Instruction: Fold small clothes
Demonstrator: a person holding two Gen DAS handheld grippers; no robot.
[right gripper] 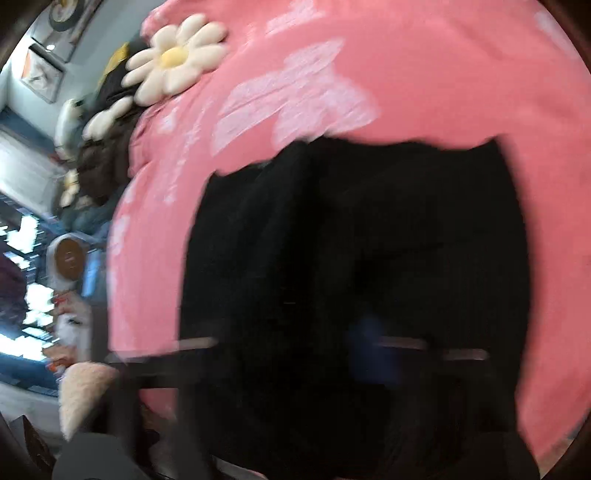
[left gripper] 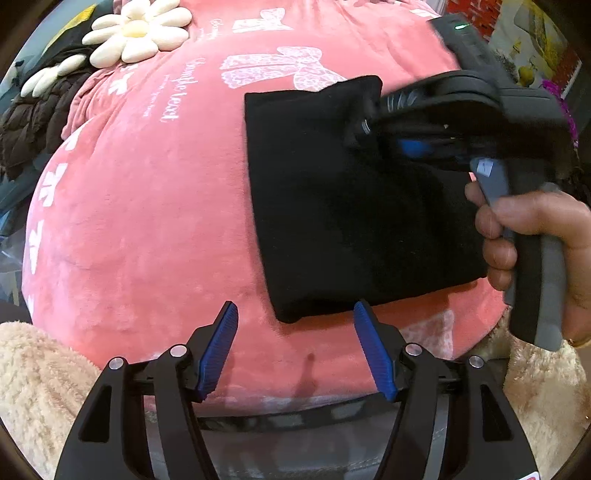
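A small black garment (left gripper: 332, 206) lies folded on a pink fleece blanket (left gripper: 147, 221). My left gripper (left gripper: 295, 325) is open and empty just in front of the garment's near edge. My right gripper (left gripper: 364, 123) comes in from the right and is shut on the garment's far right corner, which bunches up around its tip. In the blurred right wrist view the black garment (right gripper: 351, 277) fills the middle, and the fingers are lost against it.
White flower cushions (left gripper: 136, 33) and a dark quilted jacket (left gripper: 33, 122) lie at the far left of the blanket. A beige fluffy throw (left gripper: 33, 387) covers the near edge. The person's hand (left gripper: 535, 236) holds the right gripper's handle.
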